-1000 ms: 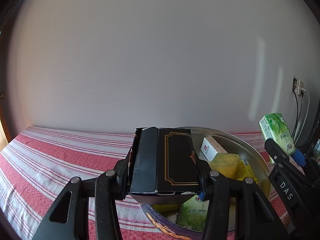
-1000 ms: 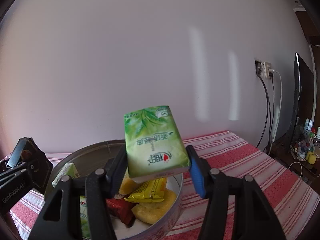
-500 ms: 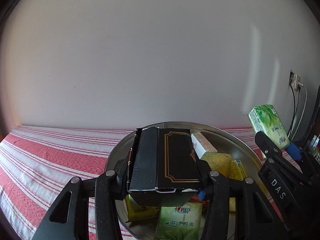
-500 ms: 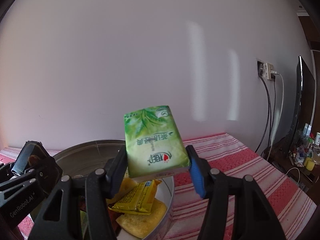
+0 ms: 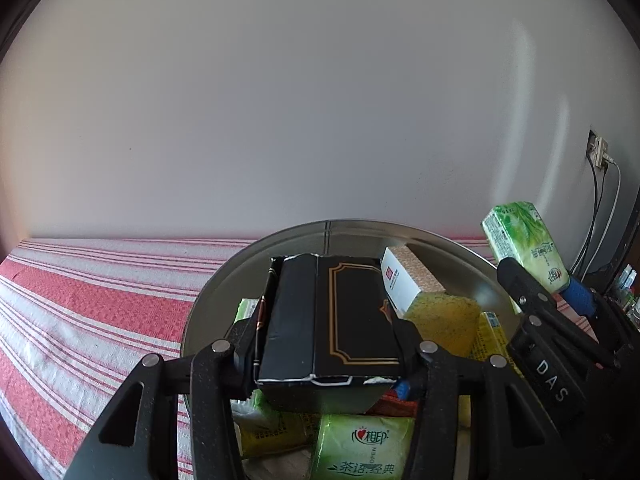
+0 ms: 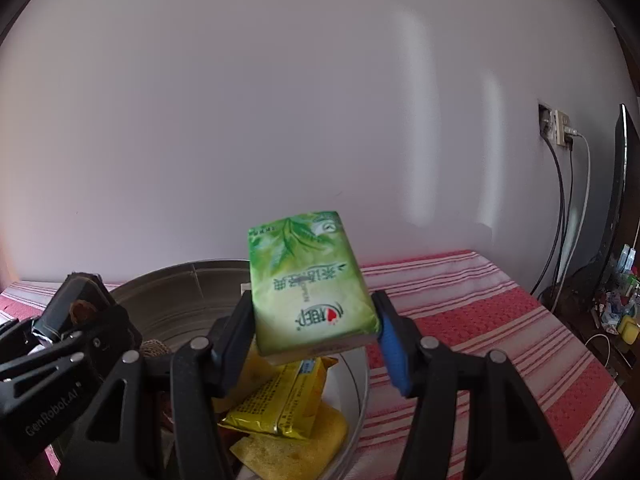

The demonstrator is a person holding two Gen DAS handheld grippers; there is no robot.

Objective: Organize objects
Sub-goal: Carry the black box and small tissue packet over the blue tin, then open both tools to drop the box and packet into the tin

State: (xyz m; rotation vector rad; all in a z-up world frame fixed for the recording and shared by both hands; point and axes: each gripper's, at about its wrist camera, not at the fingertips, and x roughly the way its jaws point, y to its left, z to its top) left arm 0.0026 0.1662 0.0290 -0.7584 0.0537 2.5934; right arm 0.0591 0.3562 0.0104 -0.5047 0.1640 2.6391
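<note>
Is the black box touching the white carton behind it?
Cannot tell. In the left wrist view the black box overlaps the white carton; no gap or contact shows.

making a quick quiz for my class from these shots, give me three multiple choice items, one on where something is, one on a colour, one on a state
1. Where is the black box?
A. flat on the striped tablecloth
B. held over the round metal bowl
C. against the wall socket

2. What colour is the pack in the right gripper?
A. green
B. red
C. blue

3. What state is the left gripper in?
A. open and empty
B. shut on the black box
C. open above a sponge

Answers:
1. B, the left wrist view shows the box between the fingers, with the metal bowl and its contents behind and below it.
2. A, the tissue pack has a green leaf print.
3. B, both fingers press the box's sides.
</note>
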